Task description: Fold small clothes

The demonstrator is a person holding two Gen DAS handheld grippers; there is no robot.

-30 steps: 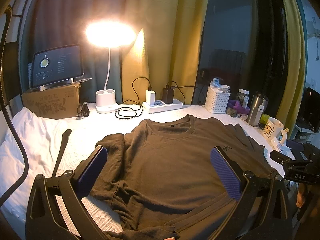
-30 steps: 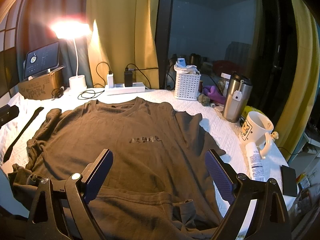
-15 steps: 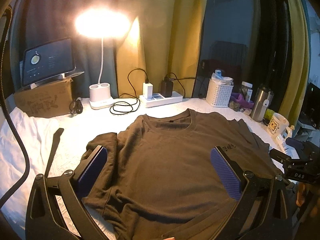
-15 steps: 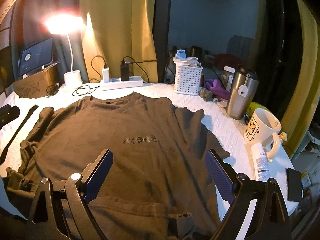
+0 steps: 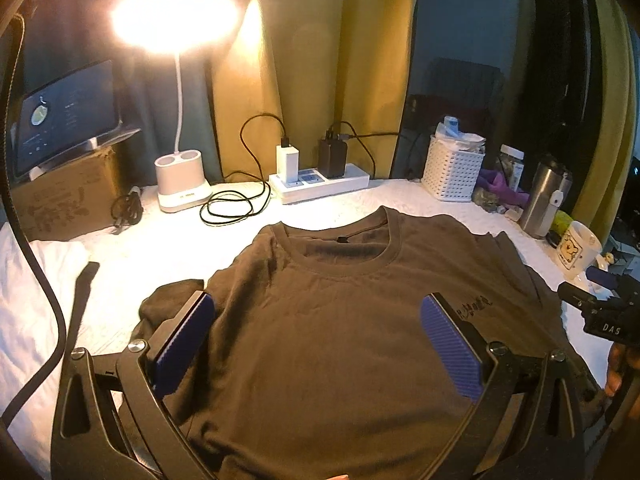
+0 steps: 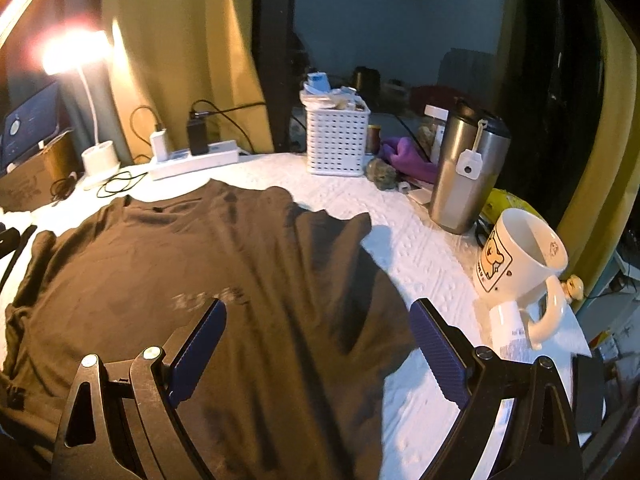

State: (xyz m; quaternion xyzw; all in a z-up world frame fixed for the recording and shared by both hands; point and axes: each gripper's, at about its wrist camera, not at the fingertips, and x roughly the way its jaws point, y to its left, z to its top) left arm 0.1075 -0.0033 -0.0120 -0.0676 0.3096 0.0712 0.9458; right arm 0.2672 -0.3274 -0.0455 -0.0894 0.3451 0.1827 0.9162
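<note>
Two grippers hover over a dark t-shirt (image 5: pixel 340 340) spread face up on the white table cover (image 6: pixel 420 240), and both stand wide apart with nothing between their blue pads. Straight ahead of the left gripper (image 5: pixel 318 344) lies the chest of the shirt, with the collar (image 5: pixel 344 248) farther out along the line of its fingers, so the garment's long axis runs away from the tool, hem nearest and neck farthest. A bunched left sleeve (image 5: pixel 172 296) sits just outside its left finger, close to the pad. Ahead of the right gripper (image 6: pixel 318 344) the printed chest text (image 6: pixel 212 298) lies just beyond its left finger, while the shirt's right sleeve (image 6: pixel 340 228) spreads ahead and slightly right, ending short of a steel tumbler (image 6: pixel 466 176) and a cartoon mug (image 6: pixel 520 264) that stand beyond the right finger. Judging by this layout, no fold is yet made, and the coming move likely turns on each tool taking the side nearest it: the left one is nearer the crumpled sleeve, the right one nearer the flat sleeve and its edge. The mug stands near enough that a swing of cloth on that side could plausibly knock it.
</note>
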